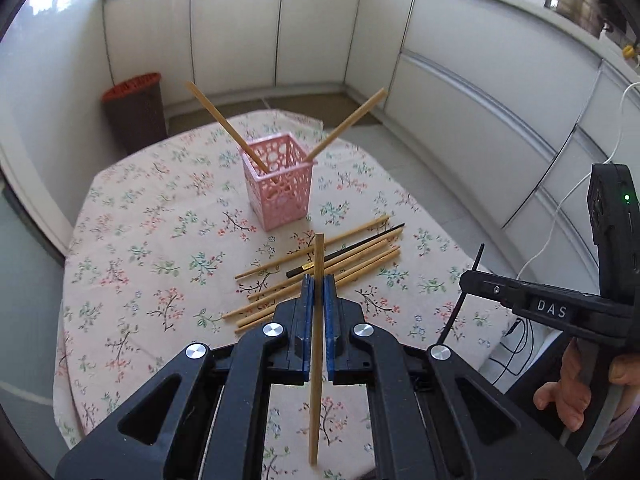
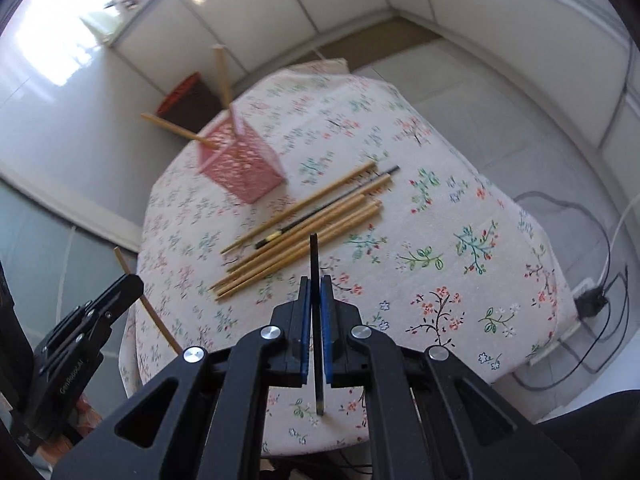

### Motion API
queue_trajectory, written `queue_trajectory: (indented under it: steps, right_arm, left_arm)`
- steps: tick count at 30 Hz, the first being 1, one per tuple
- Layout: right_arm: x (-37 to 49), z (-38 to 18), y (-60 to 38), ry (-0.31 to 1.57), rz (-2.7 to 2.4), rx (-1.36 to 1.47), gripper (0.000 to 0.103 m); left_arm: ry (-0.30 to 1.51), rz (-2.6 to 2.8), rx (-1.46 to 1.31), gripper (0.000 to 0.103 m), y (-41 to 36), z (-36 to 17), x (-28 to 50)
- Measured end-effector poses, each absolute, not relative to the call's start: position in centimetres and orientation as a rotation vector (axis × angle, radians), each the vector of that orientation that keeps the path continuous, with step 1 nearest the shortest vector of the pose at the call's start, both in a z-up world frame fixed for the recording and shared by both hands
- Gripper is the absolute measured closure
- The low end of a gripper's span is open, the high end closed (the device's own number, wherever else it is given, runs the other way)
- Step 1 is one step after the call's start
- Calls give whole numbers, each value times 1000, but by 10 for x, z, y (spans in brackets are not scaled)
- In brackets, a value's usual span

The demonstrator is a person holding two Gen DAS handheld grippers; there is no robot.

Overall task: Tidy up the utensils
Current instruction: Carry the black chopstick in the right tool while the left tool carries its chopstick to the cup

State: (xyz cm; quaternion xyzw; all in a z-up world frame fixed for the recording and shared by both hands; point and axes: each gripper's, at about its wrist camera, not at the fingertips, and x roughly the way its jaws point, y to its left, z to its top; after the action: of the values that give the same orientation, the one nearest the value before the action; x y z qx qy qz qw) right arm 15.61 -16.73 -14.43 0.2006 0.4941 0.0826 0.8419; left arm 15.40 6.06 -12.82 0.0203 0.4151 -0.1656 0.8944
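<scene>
Chopsticks [image 1: 216, 118]: two leaning apart inside pink basket [image 1: 280, 192].

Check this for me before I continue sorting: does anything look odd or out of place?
One black chopstick lies among the wooden chopsticks on the tablecloth. The two in the pink holder splay apart, leaning on opposite corners. Nothing looks spilled or broken.

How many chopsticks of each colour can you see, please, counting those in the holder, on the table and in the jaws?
Wooden chopsticks: 8 (2 in the pink holder, 5 on the table, 1 in the left gripper)
Black chopsticks: 2 (1 on the table, 1 in the right gripper)
Total: 10
</scene>
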Motion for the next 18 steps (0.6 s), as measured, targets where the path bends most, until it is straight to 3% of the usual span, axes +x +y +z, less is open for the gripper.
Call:
queue_trajectory:
  steps: [8, 18]
  right_arm:
    - [122, -102, -165, 966, 265, 350, 98]
    - [144, -35, -185, 853, 290, 407, 98]
  left_arm:
    - [758, -329, 5, 99, 72, -89, 110]
    - [681, -294, -33, 99, 79, -43, 129]
